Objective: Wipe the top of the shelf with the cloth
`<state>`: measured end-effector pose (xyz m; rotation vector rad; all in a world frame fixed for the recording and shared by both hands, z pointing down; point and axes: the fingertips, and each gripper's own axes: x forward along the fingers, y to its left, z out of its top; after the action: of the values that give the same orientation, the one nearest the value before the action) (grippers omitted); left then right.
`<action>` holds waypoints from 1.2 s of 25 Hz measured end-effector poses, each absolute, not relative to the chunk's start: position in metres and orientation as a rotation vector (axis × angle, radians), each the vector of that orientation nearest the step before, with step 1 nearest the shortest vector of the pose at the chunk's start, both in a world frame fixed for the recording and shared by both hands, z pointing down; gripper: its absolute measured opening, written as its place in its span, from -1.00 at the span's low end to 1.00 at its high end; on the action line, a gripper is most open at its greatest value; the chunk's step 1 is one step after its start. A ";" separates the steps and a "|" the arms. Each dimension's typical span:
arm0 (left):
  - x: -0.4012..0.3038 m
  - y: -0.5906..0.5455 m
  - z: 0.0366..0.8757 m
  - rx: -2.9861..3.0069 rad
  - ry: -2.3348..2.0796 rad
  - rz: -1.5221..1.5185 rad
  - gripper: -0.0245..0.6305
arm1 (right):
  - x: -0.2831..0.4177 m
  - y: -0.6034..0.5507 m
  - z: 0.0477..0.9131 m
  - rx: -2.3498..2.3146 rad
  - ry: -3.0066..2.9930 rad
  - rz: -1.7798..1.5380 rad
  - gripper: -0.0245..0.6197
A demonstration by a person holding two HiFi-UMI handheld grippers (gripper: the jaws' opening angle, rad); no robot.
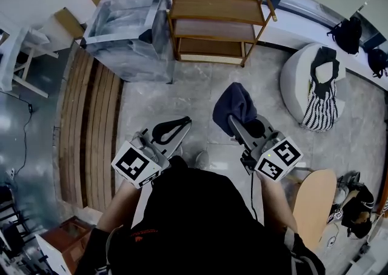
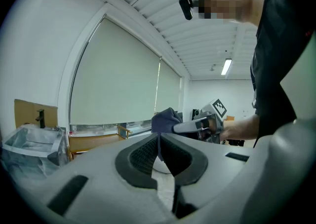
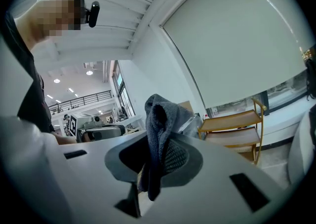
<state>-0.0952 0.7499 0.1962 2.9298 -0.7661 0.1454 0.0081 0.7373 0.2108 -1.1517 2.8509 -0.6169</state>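
Right, my right gripper (image 1: 240,125) pinches the dark cloth (image 1: 234,105) above the floor (image 1: 182,95); my left gripper (image 1: 177,126) is pressed together, empty; the wooden shelf (image 1: 215,6) stands well apart, ahead.

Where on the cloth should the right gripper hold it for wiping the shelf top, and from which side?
Probably a gathered fold near its middle, jaws coming from above. The cloth is limp; as the right gripper holds it, a wad bulges past the tips and a tail hangs below, giving padding to press onto the shelf.
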 end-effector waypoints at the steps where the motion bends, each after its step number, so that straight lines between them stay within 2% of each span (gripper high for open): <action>1: -0.093 0.749 0.197 2.928 -0.766 0.151 -0.83 | 0.011 0.735 0.212 -1.148 2.847 -0.623 -0.76; 17: -0.081 0.692 0.213 2.896 -0.774 0.132 -0.83 | 0.017 0.681 0.226 -1.086 2.878 -0.666 -0.76; 30: -0.107 0.598 0.231 2.816 -0.766 0.137 -0.83 | -0.006 0.586 0.241 -1.099 2.883 -0.713 -0.76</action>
<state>-0.1065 0.5984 0.2315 2.8156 -0.7661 0.1371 -0.0056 0.5862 0.2408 -1.0993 2.8829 -0.7130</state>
